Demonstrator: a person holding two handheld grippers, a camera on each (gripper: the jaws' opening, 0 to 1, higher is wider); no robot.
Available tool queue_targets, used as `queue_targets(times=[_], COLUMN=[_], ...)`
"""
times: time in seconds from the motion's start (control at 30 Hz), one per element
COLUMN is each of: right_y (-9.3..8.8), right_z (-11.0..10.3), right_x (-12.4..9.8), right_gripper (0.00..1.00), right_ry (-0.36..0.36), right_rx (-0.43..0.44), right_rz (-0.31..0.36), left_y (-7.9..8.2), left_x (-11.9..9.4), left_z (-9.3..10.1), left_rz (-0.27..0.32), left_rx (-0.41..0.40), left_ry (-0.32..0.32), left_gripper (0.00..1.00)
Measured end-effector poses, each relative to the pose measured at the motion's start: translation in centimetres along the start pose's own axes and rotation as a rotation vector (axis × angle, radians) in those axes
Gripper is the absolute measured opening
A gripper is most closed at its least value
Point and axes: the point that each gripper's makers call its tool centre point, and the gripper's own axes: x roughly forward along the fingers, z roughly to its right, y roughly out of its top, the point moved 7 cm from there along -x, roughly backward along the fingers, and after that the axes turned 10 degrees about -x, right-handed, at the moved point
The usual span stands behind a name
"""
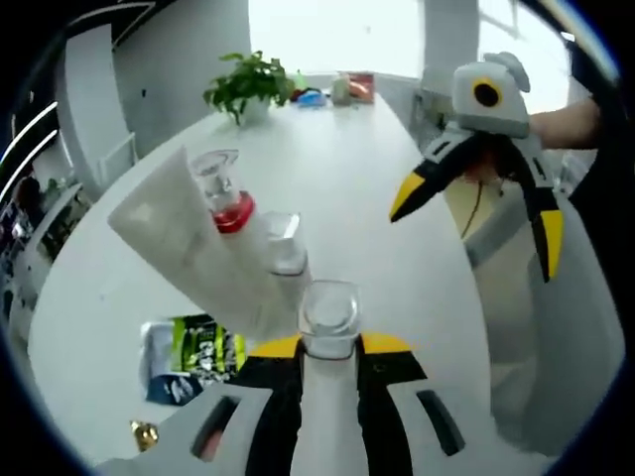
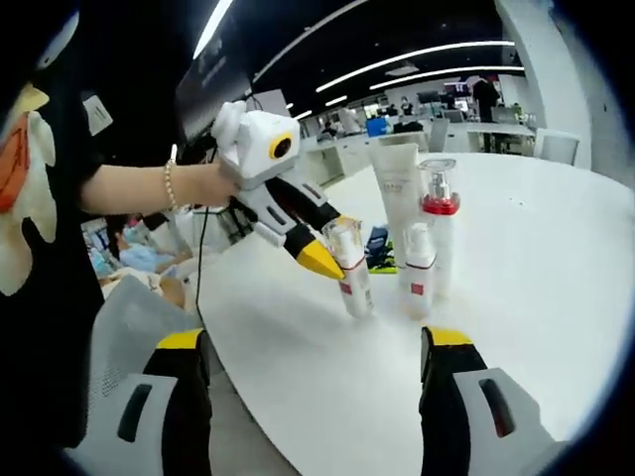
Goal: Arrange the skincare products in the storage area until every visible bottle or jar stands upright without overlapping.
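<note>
I am holding a small clear-capped bottle (image 2: 349,266) in the left gripper (image 2: 332,253), its yellow-tipped jaws clamped at the neck, on the white bench (image 2: 556,288). The bottle is standing upright, and its base looks to be touching the surface, though the right gripper view is too coarse for me to be sure.

Just to its right a second small bottle (image 2: 418,270) is standing, with the red-collared pump bottle (image 2: 438,223) and the tall white tube (image 2: 398,198) close behind it, all upright. In the left gripper view the same row is running away from the held cap (image 1: 328,317), the pump's red collar (image 1: 231,212) leaning on the tube (image 1: 189,248) only by perspective, I judge.

The right gripper (image 2: 317,382) is hanging spread and empty at the near edge of the bench. A green packet (image 1: 203,347) is lying flat to the left, and a potted plant (image 1: 250,87) is standing at the far end.

To finish this step well, I am judging that the bottle wants settling flat, clear of its neighbour, and the jaws opening slowly and backing straight out so nothing tips.
</note>
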Motion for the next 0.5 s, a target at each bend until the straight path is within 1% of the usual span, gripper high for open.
queue_targets(times=[0.17,0.37,0.5], right_y=[-0.5,-0.9,-1.0], right_z=[0.1,0.3,0.5], right_x=[0.1,0.0,-0.2], right_gripper=[0.95,0.97,1.0], right_ry=[-0.013,-0.023,-0.041], right_rx=[0.007,0.022,0.028], right_rz=[-0.007,-0.012,0.0], left_y=[0.2,0.8,0.8], left_x=[0.7,1.2,1.8], left_z=[-0.8,-1.5,-2.0], left_rz=[0.009,0.021,0.025], left_rx=[-0.012,-0.005,-0.012], left_ry=[0.002,0.011,0.017], left_gripper=[0.19,0.19,0.19])
